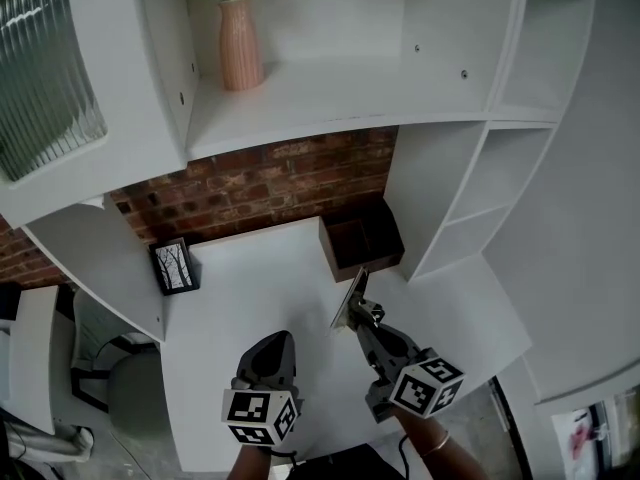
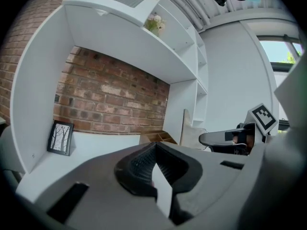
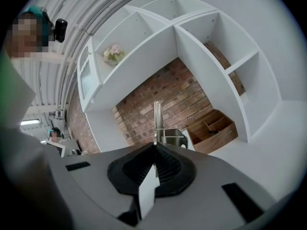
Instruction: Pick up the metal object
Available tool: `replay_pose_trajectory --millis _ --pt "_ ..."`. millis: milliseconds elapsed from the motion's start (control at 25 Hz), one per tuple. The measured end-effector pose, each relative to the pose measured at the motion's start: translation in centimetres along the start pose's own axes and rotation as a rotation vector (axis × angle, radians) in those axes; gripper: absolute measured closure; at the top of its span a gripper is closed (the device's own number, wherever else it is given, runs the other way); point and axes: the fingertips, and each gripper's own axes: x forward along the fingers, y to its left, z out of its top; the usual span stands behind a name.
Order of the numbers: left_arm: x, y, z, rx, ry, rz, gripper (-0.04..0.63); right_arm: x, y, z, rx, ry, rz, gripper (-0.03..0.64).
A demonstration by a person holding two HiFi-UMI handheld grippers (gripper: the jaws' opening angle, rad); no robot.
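The metal object (image 1: 350,298) is a thin flat plate with a spring clip at its base. It is held up off the white desk (image 1: 250,288), and in the right gripper view the metal object (image 3: 157,121) stands upright straight out of the jaws. My right gripper (image 1: 362,318) is shut on its lower end. From the left gripper view the plate (image 2: 186,126) shows edge-on beside the right gripper (image 2: 230,139). My left gripper (image 1: 273,343) hovers over the desk to the left of the right one, jaws together with nothing between them (image 2: 154,150).
A wooden box (image 1: 362,243) with compartments sits against the brick wall (image 1: 260,183) just beyond the metal object. A framed picture (image 1: 174,266) leans at the desk's back left. White shelves rise at right (image 1: 480,188); a pink vase (image 1: 240,43) stands above. A chair (image 1: 125,393) is at lower left.
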Motion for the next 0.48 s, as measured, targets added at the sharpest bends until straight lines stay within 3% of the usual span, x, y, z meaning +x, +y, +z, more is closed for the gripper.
replay_pose_trajectory --millis 480 --pt "-3.3 -0.5 0.9 0.027 -0.034 -0.02 0.586 -2.8 4.1 -0.5 -0.296 0.023 -0.049 0.611"
